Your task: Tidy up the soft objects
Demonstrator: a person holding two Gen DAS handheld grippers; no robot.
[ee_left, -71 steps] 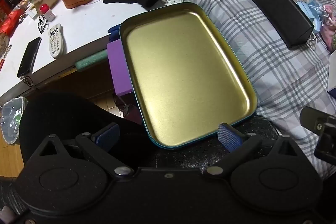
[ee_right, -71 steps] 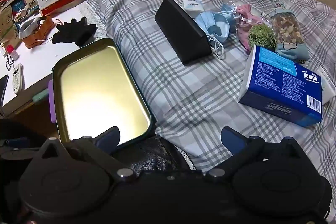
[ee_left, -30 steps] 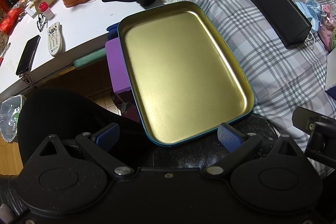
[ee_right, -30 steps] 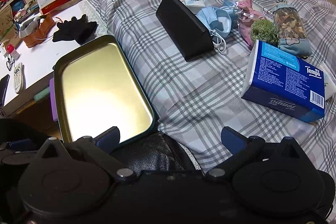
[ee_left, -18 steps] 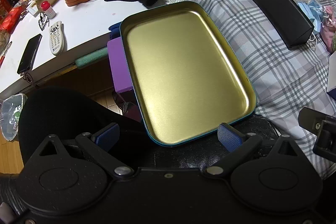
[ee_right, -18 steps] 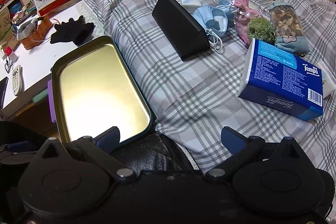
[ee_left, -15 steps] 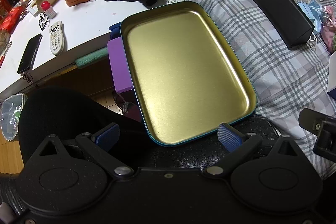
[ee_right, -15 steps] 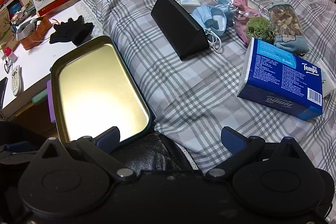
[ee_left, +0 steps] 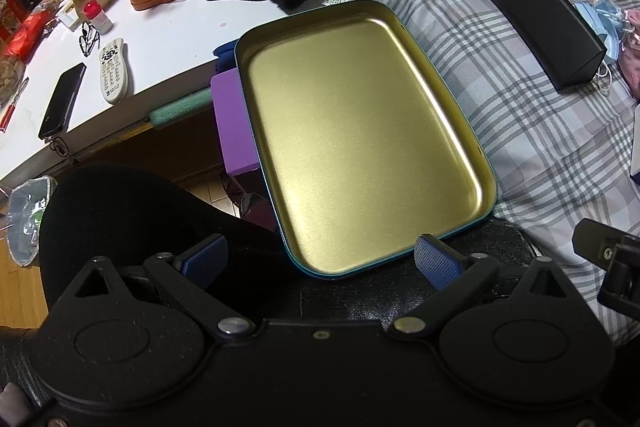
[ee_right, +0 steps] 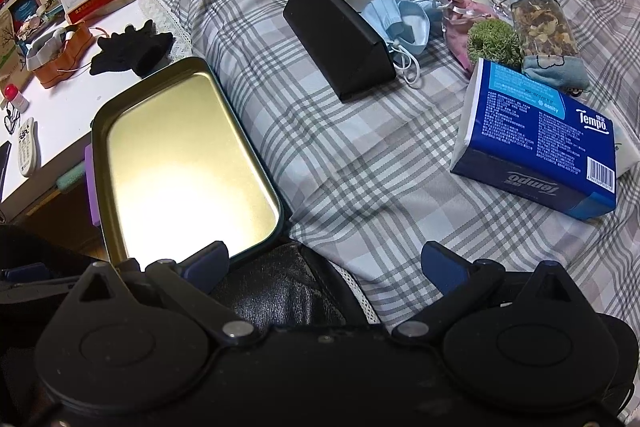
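soft stuff: face masks (ee_right: 400, 17), pink pouch (ee_right: 460, 11) and tissue pack (ee_right: 536, 143) are piled far right on the bed
tin tray (ee_left: 472, 147): left unfilled, near left, overhanging the bed edge
left gripper (ee_left: 320, 259): spread, nothing held
right gripper (ee_right: 324, 263): spread, nothing held
risk: tray could probably get tipped if loaded on its overhang

2 near, downward wrist views sharing gold tray (ee_left: 360, 147) (ee_right: 180, 155) and plaid bed (ee_right: 340, 167).

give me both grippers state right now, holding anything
Left gripper: open, holding nothing, poised at the near edge of the gold metal tray.
Right gripper: open, holding nothing.
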